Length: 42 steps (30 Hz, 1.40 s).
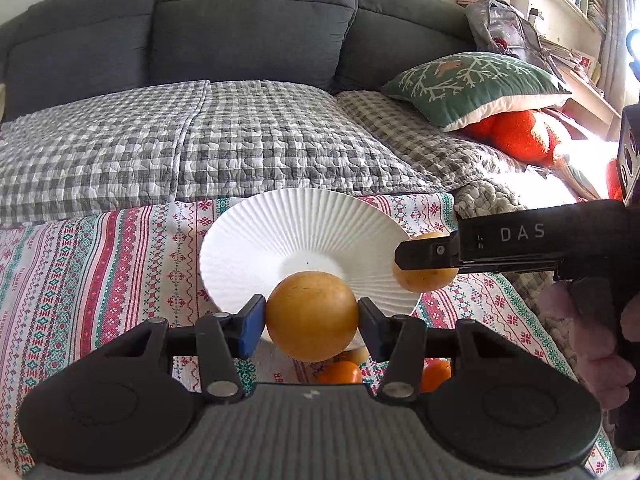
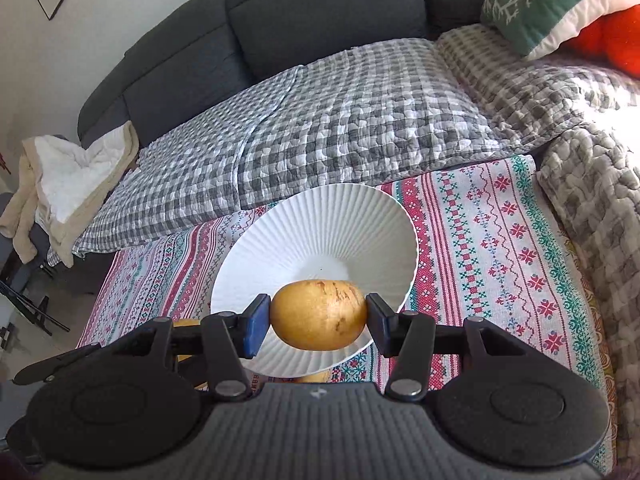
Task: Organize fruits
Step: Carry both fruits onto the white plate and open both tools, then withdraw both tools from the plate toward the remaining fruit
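Fruit in our left gripper, another in our right, over the plate.
Firm, smooth, round: we keep fingers partly closed across the middle; too little squeeze lets them roll out.

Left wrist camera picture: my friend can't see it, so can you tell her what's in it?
The left gripper holds a round yellow-orange fruit in front of a white ribbed plate on a patterned cloth. At right, the right gripper holds another fruit at the plate's edge; a grey sofa is behind.
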### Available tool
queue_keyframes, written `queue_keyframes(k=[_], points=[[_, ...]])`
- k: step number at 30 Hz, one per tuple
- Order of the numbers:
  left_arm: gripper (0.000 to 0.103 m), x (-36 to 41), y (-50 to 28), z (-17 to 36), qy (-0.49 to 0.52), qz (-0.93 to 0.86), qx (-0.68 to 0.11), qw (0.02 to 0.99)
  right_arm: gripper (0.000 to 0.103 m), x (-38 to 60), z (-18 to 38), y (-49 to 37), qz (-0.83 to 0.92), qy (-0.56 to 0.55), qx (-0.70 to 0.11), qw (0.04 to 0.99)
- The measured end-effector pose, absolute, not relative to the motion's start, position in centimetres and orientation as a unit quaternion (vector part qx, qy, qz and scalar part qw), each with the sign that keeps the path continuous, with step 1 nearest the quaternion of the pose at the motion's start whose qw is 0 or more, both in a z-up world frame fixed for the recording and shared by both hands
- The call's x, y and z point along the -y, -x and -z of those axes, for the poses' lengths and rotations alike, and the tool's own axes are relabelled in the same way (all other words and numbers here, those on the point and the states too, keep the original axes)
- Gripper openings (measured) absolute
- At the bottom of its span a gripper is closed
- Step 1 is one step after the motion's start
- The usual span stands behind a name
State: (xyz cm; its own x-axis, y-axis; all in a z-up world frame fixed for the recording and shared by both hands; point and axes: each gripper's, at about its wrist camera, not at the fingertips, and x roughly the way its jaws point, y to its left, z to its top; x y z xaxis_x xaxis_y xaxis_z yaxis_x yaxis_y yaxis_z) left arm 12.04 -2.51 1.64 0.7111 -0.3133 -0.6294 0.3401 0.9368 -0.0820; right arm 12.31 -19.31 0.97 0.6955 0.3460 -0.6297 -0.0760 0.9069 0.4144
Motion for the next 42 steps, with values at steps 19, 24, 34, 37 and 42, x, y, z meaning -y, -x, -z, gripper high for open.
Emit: queue_keyframes(k=[19,24,34,37,42], points=[[0.049,4.0,-16.2,1.8,-0.013,0.162,-0.365,0.917,0.048,18.6,1.0,-13.6,-0.105,-0.151,-0.389,0.903],[0.054,3.7,-15.9,1.5,-0.006,0.168,-0.366,0.915,0.050,18.5,0.8,-13.5,-0.112,-0.152,-0.391,0.901],[0.085,2.5,-13.2,0.0,-0.025,0.167,-0.356,0.919,0.079,19.1,-1.2,-11.9,-0.098,-0.161,-0.371,0.909],[0.093,2.0,-12.2,-0.5,-0.026,0.169,-0.353,0.920,0.085,19.1,-1.6,-11.2,-0.098,-0.161,-0.371,0.909],[0.100,1.2,-10.3,-1.1,-0.032,0.167,-0.355,0.919,0.093,18.9,-2.2,-9.3,-0.086,-0.145,-0.373,0.913]])
